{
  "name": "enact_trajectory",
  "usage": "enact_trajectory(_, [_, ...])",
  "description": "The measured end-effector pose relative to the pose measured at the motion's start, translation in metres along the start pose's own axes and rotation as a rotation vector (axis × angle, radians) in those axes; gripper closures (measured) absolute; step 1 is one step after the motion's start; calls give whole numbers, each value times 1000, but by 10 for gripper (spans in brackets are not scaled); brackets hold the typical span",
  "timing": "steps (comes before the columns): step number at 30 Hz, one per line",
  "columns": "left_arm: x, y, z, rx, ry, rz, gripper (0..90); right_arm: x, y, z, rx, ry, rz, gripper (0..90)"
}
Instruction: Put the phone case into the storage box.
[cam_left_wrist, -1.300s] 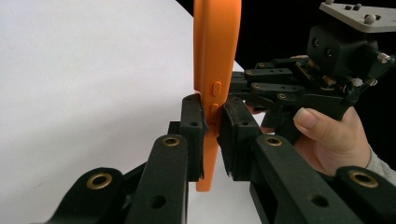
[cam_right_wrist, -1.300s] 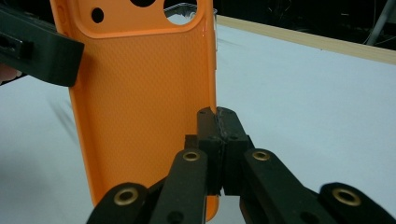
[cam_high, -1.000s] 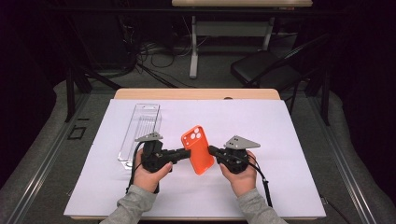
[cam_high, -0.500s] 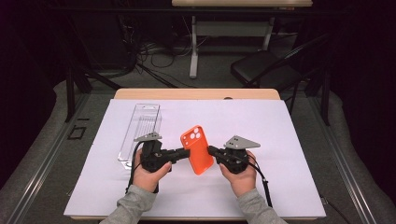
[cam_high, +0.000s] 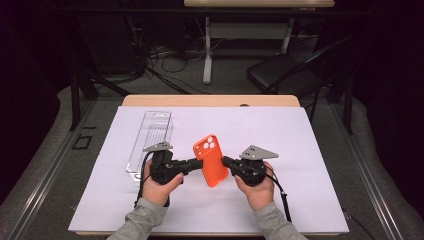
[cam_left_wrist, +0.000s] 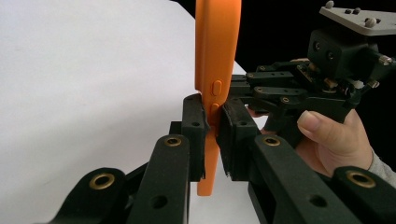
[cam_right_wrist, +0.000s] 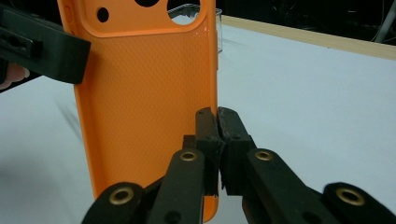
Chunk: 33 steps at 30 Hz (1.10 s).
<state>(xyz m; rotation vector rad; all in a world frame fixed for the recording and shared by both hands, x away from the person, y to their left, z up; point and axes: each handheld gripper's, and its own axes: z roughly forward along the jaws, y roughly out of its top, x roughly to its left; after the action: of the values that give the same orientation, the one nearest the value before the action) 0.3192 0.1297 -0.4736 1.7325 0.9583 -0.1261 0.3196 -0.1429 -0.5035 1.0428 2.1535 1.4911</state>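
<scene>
The orange case (cam_high: 212, 161) is held upright above the tabletop (cam_high: 320, 165), clamped at opposite edges by the left gripper (cam_high: 198, 162) and right gripper (cam_high: 224, 161); placement is judged outstanding.

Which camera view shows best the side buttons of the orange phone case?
The left gripper view: the case stands edge-on, buttons facing the camera, above the left gripper clamping it. The right gripper view shows its textured inside; the high view shows its whole back.
</scene>
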Motion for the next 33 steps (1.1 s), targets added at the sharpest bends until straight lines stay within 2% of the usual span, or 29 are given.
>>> enact_trajectory(19, [3,0,0,-10,-3,-19,817,0,0,1,-3,8,11,843])
enact_trajectory(33, [6,-1,0,-7,3,-24,818,0,0,1,-5,12,15,774])
